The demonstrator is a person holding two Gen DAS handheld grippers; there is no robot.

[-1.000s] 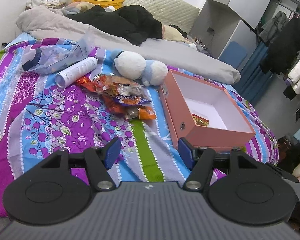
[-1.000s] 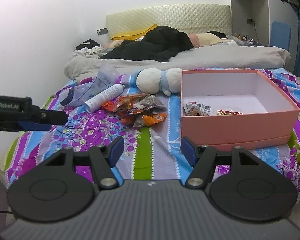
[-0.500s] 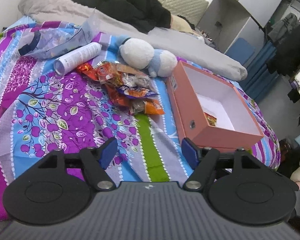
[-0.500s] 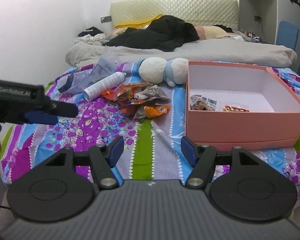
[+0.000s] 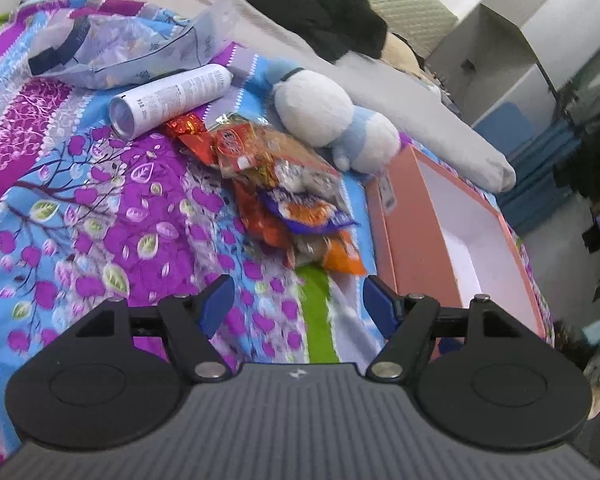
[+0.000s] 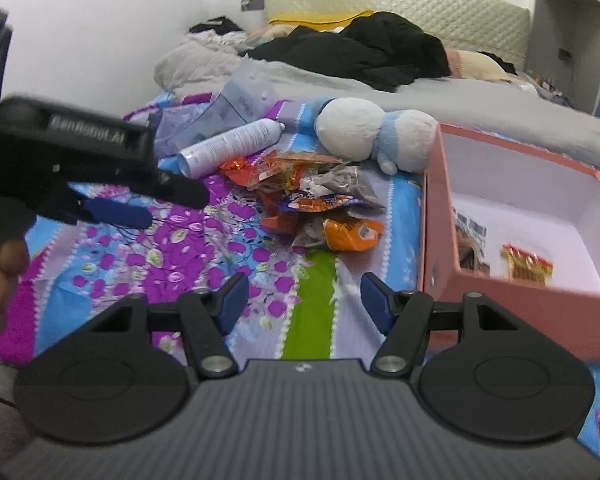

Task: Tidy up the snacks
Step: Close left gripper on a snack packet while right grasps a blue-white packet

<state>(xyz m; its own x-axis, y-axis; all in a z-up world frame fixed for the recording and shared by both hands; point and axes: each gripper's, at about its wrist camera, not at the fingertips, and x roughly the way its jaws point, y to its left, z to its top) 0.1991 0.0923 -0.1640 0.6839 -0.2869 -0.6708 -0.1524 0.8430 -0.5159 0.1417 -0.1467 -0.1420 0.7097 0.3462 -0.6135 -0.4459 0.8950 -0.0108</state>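
Note:
A pile of snack packets point(image 5: 284, 188) in red, orange and purple wrappers lies on the flowered bedspread; it also shows in the right wrist view point(image 6: 312, 204). A pink box point(image 5: 452, 240) with a white inside stands to their right, and holds two packets point(image 6: 526, 266). My left gripper point(image 5: 298, 306) is open and empty, low over the bedspread just short of the pile. My right gripper point(image 6: 302, 296) is open and empty, in front of the pile and left of the box point(image 6: 512, 216). The left gripper also appears at the left of the right wrist view point(image 6: 112, 212).
A white spray can point(image 5: 172, 98) and a clear plastic bag point(image 5: 120, 48) lie beyond the pile at the left. A white and blue plush toy point(image 5: 332, 120) lies behind the pile, beside the box. Grey bedding and black clothes lie further back.
Both grippers have moved forward toward the snack pile, which now looks larger. The left gripper has come further into the right wrist view. Both stay open.

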